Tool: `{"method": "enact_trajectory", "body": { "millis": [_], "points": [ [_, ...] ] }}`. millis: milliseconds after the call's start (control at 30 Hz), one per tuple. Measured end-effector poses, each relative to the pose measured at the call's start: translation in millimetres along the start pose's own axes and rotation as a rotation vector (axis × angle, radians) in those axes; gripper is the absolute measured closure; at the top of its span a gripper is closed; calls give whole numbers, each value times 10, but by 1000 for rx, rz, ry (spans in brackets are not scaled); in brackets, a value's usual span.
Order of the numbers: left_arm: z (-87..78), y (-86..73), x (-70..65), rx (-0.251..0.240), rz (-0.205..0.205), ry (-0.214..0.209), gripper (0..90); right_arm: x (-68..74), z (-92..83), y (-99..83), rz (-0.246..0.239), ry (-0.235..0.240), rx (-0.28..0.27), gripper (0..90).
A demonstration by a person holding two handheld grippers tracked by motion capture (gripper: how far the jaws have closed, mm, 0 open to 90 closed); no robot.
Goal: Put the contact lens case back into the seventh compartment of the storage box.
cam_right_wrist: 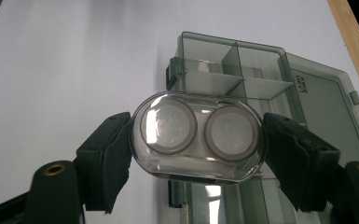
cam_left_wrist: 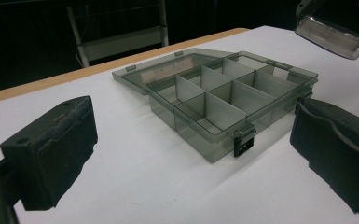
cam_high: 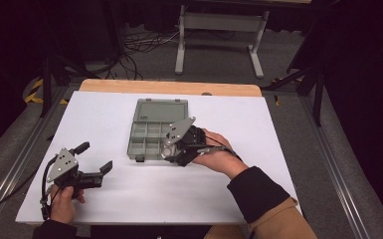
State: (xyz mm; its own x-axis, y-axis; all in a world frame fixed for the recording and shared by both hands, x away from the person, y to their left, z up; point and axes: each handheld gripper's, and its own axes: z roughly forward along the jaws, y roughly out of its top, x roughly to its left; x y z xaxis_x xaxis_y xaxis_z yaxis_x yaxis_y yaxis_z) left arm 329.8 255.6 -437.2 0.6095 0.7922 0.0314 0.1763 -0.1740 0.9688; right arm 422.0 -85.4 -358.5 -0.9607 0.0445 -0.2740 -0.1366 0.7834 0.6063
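**Right gripper view: clear oval case clamped over open organiser**

Item 1. Clear oval plastic case with two round wells point(cam_right_wrist: 197, 135). Held end to end between the black pads of the right tool point(cam_right_wrist: 197, 154), jaws clamped on it; it hangs just above the near compartments of the box.

Item 2. Smoke-grey translucent plastic compartment box point(cam_high: 155, 130), lid folded flat behind it, dividers upright, compartments bare. It lies mid-way across the white surface point(cam_high: 104, 119), black latch facing the person.

Item 3. Left tool point(cam_high: 95, 160). Jaws apart, nothing between them, resting near the front left of the surface, well apart from the box.

Handling note (judgement): the step appears to be setting the case into a compartment. Best done by turning the case so its long axis follows a cell long enough for it, lowering it level until it bears on the floor, and only then parting the jaws. A divider caught under one end would tip it. The left tool could steady the box wall if it slides.
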Motion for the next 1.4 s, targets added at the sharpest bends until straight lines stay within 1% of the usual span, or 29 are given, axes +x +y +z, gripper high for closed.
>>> {"method": "enact_trajectory", "body": {
  "millis": [133, 167, 233, 367, 400, 667, 867, 1100, 1167, 1400],
  "points": [
    [-2, 1, -3, -1, -2, 2, 15, -39, 23, 3, 6, -1, 3, 267],
    [-1, 1, -2, -1, -2, 2, 15, -71, 43, 5, 4, -4, 10, 268],
    [1, 1, 1, 1, 1, 0, 15, -92, 58, 8, 9, -6, 14, 268],
    [-2, 1, 2, 0, 0, 1, 15, -125, 70, 9, 10, -9, 15, 268],
    [-3, 2, 3, 1, 2, 1, 15, -152, 79, 8, 12, -13, 13, 268],
    [-1, 2, 4, 0, 2, 0, 15, -228, 116, 16, 17, -18, 25, 268],
    [-3, 3, 7, 1, 4, 1, 15, -281, 181, 17, 27, -23, 32, 267],
    [-5, 4, 8, 0, 2, 3, 15, -321, 262, 20, 26, -22, 38, 267],
    [-5, 4, 9, 0, 2, 2, 15, -343, 309, 9, 26, -21, 46, 267],
    [-7, 4, 13, 0, 2, 0, 15, -385, 372, -6, 28, -18, 63, 267]
  ]
}}
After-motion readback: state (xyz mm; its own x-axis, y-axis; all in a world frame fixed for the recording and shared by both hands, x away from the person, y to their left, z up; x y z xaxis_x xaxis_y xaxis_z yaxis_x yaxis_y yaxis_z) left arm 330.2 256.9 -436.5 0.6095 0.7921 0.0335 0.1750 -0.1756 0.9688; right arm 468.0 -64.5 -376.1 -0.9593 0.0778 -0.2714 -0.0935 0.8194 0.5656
